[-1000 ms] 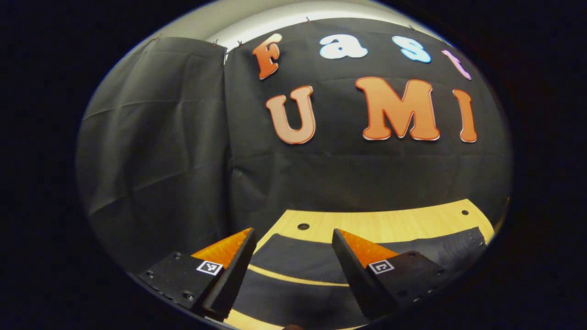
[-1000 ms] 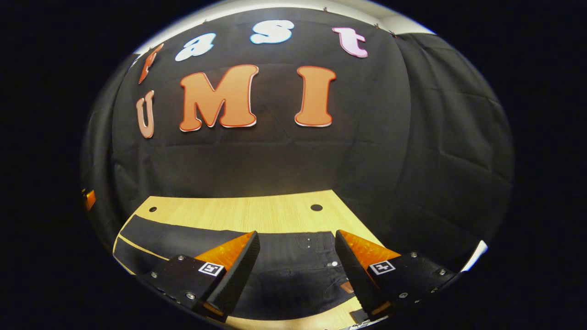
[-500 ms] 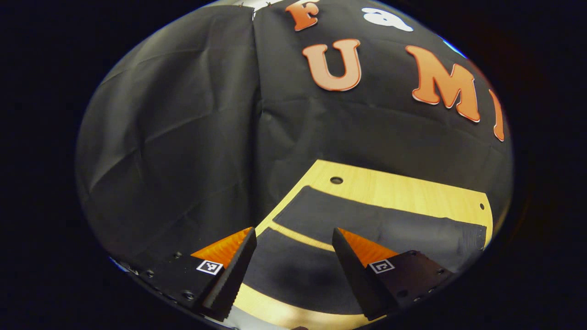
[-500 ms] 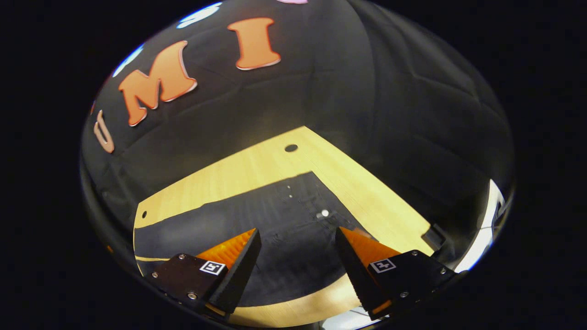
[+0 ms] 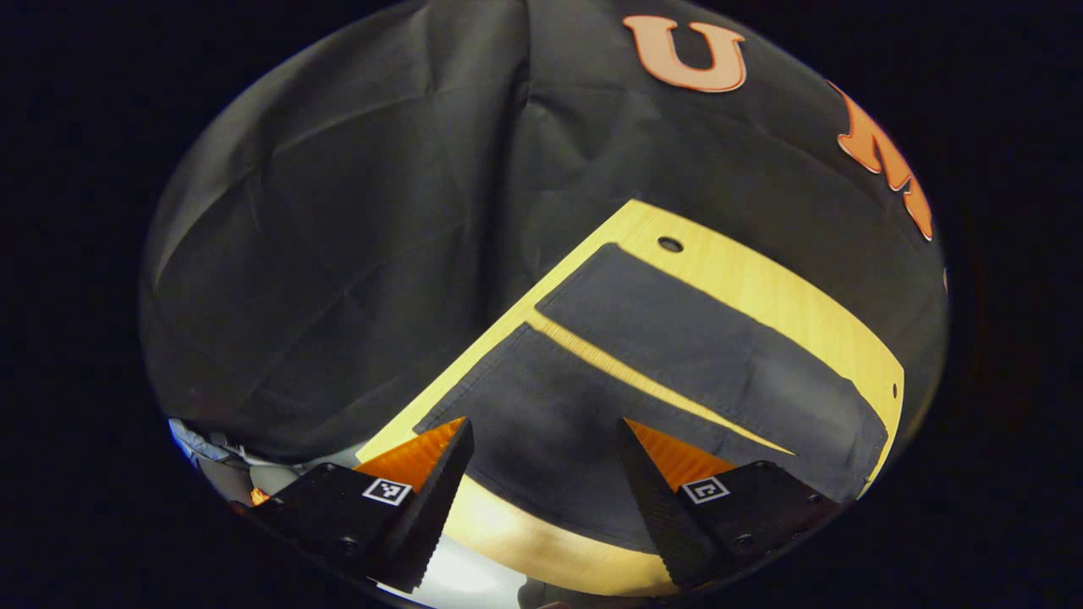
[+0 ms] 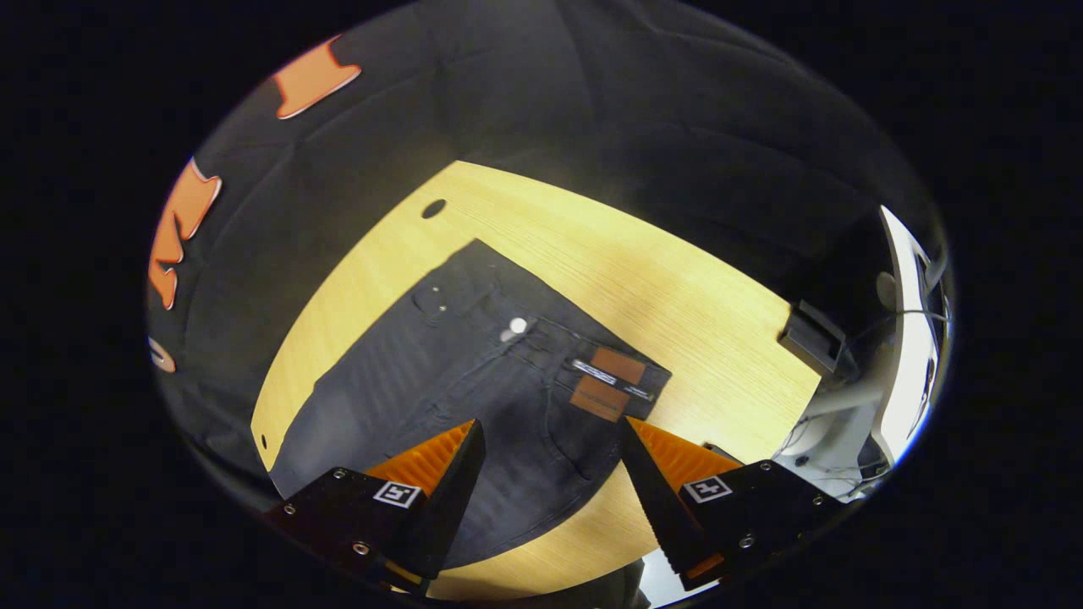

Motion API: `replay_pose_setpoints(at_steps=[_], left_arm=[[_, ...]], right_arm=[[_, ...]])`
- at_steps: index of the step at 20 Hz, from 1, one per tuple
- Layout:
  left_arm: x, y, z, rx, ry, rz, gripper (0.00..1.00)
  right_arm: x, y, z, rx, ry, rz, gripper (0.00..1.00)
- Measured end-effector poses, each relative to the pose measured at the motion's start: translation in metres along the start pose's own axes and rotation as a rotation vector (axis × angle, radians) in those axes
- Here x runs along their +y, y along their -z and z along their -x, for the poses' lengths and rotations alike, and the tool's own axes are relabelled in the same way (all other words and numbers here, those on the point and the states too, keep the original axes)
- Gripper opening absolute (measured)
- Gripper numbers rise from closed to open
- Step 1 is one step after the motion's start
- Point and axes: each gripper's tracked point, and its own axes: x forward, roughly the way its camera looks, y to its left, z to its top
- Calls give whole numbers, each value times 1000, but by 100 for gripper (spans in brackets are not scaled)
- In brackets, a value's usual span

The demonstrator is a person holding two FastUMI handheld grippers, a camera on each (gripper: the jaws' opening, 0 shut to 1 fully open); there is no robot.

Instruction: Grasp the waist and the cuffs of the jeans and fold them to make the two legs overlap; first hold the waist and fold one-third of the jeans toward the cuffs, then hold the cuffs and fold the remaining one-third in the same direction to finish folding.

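Note:
Dark jeans (image 5: 677,355) lie flat and spread on a light wooden table (image 5: 787,296). In the left gripper view the two legs run side by side with a thin strip of table between them, cuffs toward the table's left end. My left gripper (image 5: 541,457) hovers open above the nearer leg's cuff end. In the right gripper view the waist (image 6: 541,338) shows with a button and a brown label patch. My right gripper (image 6: 550,457) is open above the hip area of the jeans (image 6: 440,372), holding nothing.
Black cloth walls close in behind the table. The table (image 6: 660,279) has small round holes near its far corners. A dark small box (image 6: 812,338) sits at the table's right edge, with white equipment and cables beyond it.
Both grippers have tilted downward and risen, so more of the table and jeans comes into sight. The waist with its label patch is now visible. Jaws stay open.

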Motion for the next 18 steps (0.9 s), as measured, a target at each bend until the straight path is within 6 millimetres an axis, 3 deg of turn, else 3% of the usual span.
replay_pose_setpoints(at_steps=[5,10,18], left_arm=[[1,22,-17,184,-23,66,100],[4,51,-30,339,-38,157,100],[32,60,-69,435,-119,171,99]], right_arm=[[-21,13,-28,105,46,-90,97],[-27,19,-51,156,85,-120,95],[-31,23,-64,196,154,-67,95]])
